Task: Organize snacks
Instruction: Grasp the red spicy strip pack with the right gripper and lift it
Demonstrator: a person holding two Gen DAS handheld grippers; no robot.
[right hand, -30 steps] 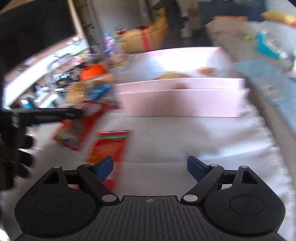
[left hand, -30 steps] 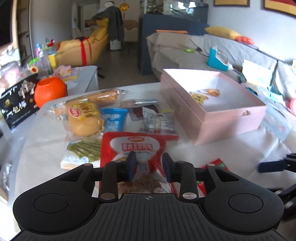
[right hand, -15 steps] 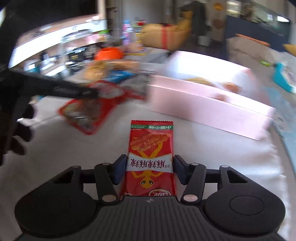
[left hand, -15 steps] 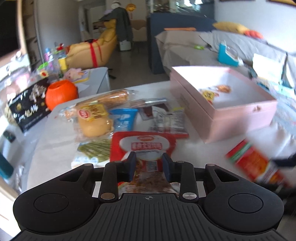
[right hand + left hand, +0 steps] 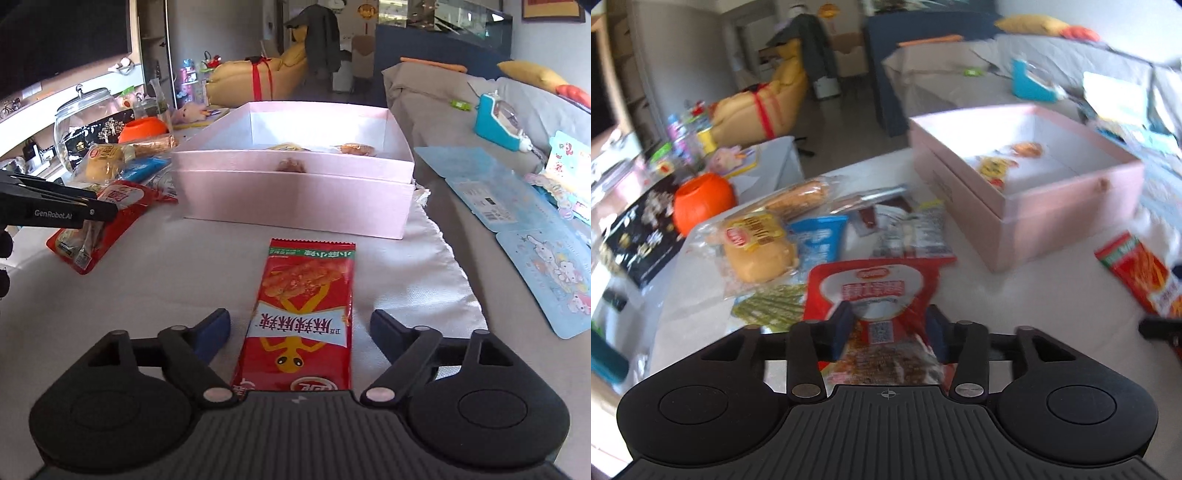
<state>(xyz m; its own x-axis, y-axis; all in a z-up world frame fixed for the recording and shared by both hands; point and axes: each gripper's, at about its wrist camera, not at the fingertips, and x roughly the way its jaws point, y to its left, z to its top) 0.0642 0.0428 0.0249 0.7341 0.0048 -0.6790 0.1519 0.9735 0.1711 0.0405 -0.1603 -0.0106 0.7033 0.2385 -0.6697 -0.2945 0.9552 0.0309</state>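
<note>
A red and white snack packet [image 5: 875,291] lies on the white table between the fingers of my left gripper [image 5: 888,321]. Its jaws are opening and stand close along the packet's sides. From the right wrist view that left gripper [image 5: 103,212] reaches in over the same packet [image 5: 92,229]. A narrow red packet [image 5: 303,314] lies flat between the fingers of my right gripper [image 5: 301,328]. Those jaws are opening too, with a clear gap on each side. The open pink box [image 5: 295,192] stands just beyond, with a few snacks inside.
A heap of snacks lies left of the box: a bread packet [image 5: 757,247], a blue packet [image 5: 820,236], a green packet [image 5: 772,306]. An orange cup [image 5: 701,199] and a black box [image 5: 639,236] stand at the far left. Blue cards [image 5: 517,206] lie on the right.
My left jaws have widened around the red and white packet. My right jaws closed in on the narrow red packet half a second ago and have now spread apart again.
</note>
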